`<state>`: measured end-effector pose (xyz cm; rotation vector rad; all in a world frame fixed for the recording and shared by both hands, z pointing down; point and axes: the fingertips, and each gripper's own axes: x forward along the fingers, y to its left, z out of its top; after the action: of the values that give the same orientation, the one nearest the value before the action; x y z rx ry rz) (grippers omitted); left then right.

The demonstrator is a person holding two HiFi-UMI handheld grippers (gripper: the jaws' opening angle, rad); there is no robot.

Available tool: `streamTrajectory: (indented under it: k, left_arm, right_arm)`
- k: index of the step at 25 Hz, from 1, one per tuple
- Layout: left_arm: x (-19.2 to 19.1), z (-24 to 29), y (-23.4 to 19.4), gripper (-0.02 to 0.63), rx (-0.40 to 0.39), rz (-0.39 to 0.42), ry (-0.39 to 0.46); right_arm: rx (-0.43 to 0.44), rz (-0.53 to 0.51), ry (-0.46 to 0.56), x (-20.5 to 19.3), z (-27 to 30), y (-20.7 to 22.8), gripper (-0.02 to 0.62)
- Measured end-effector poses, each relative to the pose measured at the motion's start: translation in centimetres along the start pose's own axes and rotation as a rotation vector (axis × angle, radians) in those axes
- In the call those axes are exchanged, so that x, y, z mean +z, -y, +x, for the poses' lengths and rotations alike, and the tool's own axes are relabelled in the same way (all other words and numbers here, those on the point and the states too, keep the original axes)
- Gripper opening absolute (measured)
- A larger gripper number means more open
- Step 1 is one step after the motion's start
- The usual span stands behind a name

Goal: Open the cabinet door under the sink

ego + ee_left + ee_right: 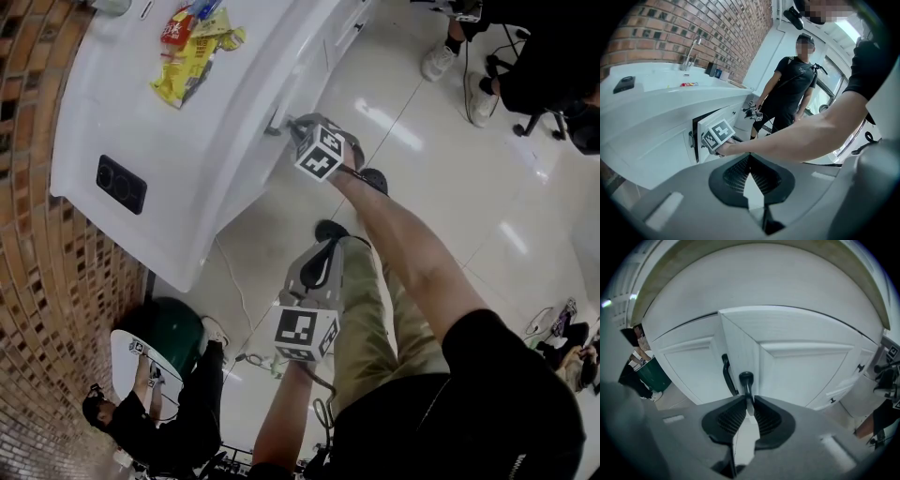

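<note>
Door [806,366] ajar — open floor [441,169] beside

My right gripper [748,404] is matt grey plastic with ribbed black pads [730,417]. The white panelled cabinet door [806,366] looks smooth, satin-painted; its black bar handle [746,379] faintly shiny. Pale floor tiles [441,159] shine; the red brick wall [37,281] is rough.

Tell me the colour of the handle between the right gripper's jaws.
Black; the slim bar handle shows best in the right gripper view.

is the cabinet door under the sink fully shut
No, the cabinet door stands ajar, with a dark gap showing along its edge.
</note>
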<state>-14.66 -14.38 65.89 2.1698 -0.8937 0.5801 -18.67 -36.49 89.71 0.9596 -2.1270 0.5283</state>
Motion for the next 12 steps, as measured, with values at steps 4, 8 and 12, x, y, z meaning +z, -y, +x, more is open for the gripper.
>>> streamTrajectory:
  k: [4, 8, 12]
  left_arm:
    - [0.0, 0.3, 1.2, 0.015, -0.039, 0.031, -0.022]
    - [-0.2, 0.9, 2.4, 0.015, -0.073, 0.065, -0.05]
    - [-0.1, 1.6, 3.4, 0.015, -0.107, 0.099, -0.068]
  right_arm:
    - [0.002, 0.016, -0.002, -1.3, -1.2, 0.3, 0.041]
    - [-0.006, 0.045, 0.002, -2.6, -2.3, 0.8, 0.041]
    - [-0.014, 0.073, 0.0, -3.8, -3.5, 1.4, 0.041]
